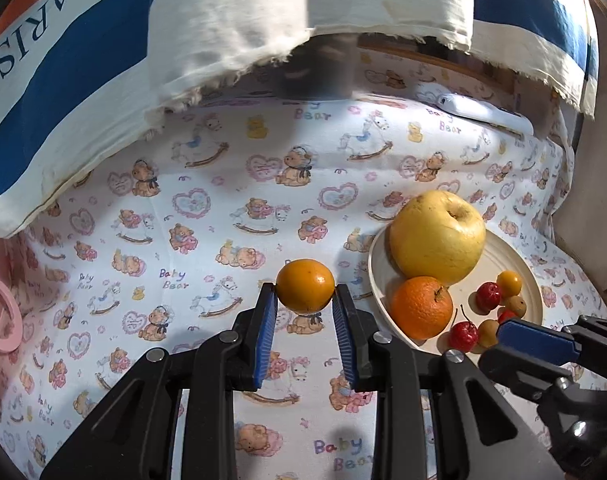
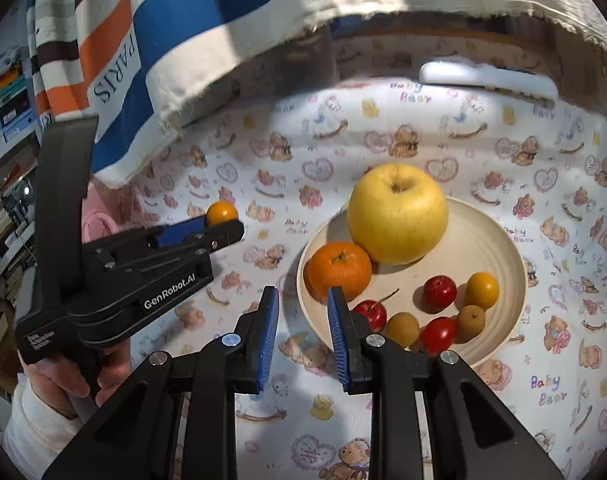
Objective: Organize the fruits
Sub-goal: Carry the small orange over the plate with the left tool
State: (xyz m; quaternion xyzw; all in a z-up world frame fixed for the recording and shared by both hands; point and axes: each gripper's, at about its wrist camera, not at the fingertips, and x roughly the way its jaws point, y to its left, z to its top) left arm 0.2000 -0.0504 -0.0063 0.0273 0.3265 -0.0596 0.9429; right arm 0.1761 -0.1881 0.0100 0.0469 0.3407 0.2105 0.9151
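Hard sunlight floods the printed cloth (image 1: 207,216), bright enough to wash its pattern pale. The apple (image 2: 397,214) and orange (image 2: 338,271) throw crisp, dark shadows onto the plate (image 2: 499,248), and glare blows out a white object (image 2: 487,76) at the back. Beneath the hanging striped fabric (image 1: 231,12) lies deep shade. Both views bulge fisheye-style, the edges bent and softly blurred, the corners black.

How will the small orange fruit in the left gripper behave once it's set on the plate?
The small orange fruit looks round and glossy, so it will probably roll when released. The left gripper pinches it only at the pad tips, so it may slip. The plate is dished, so its rim should likely catch it.
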